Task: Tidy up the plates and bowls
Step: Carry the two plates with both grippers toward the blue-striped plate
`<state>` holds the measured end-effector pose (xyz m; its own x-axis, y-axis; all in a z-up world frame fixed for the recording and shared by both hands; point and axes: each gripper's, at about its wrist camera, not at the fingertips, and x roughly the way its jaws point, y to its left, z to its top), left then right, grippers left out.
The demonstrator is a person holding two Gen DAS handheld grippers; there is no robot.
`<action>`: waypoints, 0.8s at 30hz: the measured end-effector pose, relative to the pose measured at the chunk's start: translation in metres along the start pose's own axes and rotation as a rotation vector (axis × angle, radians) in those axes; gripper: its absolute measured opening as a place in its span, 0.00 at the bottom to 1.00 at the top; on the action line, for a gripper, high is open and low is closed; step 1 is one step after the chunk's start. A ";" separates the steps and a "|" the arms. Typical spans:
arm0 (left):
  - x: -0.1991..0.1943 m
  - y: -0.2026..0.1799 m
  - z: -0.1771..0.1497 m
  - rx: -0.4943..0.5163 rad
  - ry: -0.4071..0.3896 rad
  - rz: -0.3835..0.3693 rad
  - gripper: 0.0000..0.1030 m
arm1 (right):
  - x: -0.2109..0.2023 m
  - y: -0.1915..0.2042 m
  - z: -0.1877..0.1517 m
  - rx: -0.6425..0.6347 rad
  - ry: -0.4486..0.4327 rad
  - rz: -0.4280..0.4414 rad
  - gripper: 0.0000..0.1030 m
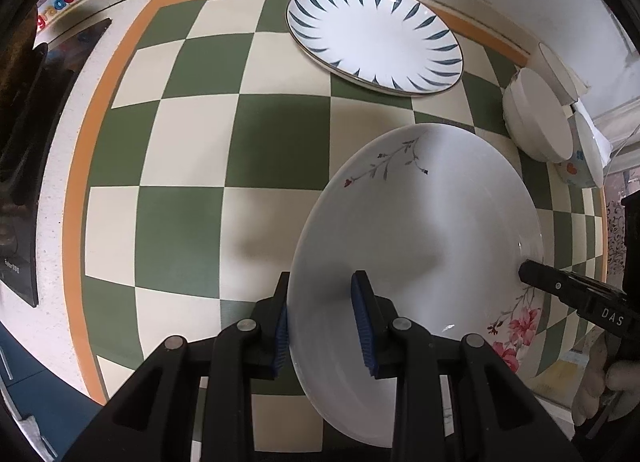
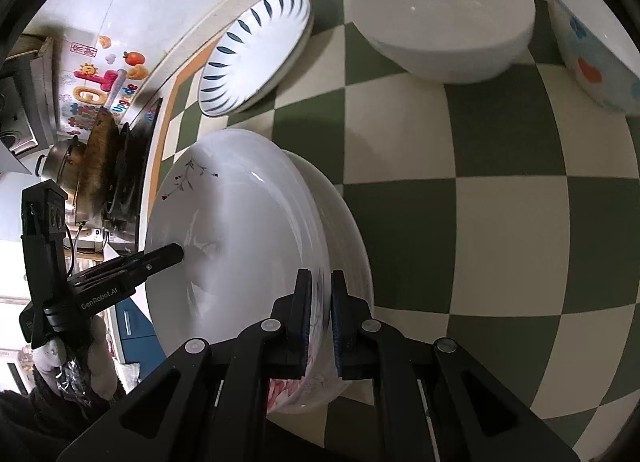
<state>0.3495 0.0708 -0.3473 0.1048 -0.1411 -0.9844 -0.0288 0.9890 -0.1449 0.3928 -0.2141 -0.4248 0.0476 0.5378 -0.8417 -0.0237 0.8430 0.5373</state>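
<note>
Over the green-and-cream checkered table [image 1: 180,222] hangs a large white ceramic plate with pink flowers [image 1: 420,230]. It is stiff, glossy, surely fragile and slippery. The left gripper [image 1: 324,326] and the right gripper [image 2: 320,314] each pinch its thin rim on opposite sides, the safest hold.

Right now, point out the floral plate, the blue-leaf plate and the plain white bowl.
floral plate [image 1: 420,222]: left wrist view, bare centre.
blue-leaf plate [image 1: 376,36]: left wrist view, white centre.
plain white bowl [image 2: 444,14]: right wrist view, inner wall.
</note>
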 end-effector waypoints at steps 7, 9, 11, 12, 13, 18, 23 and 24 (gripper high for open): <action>0.009 0.001 -0.002 0.003 0.014 0.004 0.26 | 0.005 -0.003 0.000 0.009 0.007 -0.004 0.10; 0.013 0.001 -0.002 0.007 0.025 0.016 0.26 | 0.007 0.001 0.001 0.007 0.008 -0.007 0.10; 0.017 0.000 -0.004 0.019 0.034 0.030 0.26 | 0.007 0.003 0.001 -0.001 0.008 -0.018 0.10; 0.018 -0.001 -0.004 0.023 0.031 0.032 0.26 | 0.007 0.005 0.002 -0.005 0.006 -0.028 0.10; 0.019 -0.002 -0.005 0.032 0.034 0.037 0.26 | 0.007 0.005 0.003 -0.005 0.007 -0.035 0.10; 0.022 -0.004 -0.008 0.034 0.038 0.030 0.26 | 0.005 0.003 0.004 0.000 0.018 -0.038 0.10; 0.022 -0.002 -0.011 0.037 0.054 0.038 0.26 | 0.007 0.011 0.004 0.009 0.039 -0.072 0.13; 0.023 -0.003 -0.010 0.041 0.056 0.042 0.26 | 0.006 0.011 0.004 0.010 0.043 -0.081 0.13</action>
<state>0.3420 0.0644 -0.3700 0.0486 -0.1001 -0.9938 0.0086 0.9950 -0.0998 0.3973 -0.2012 -0.4237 0.0058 0.4681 -0.8836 -0.0112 0.8836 0.4681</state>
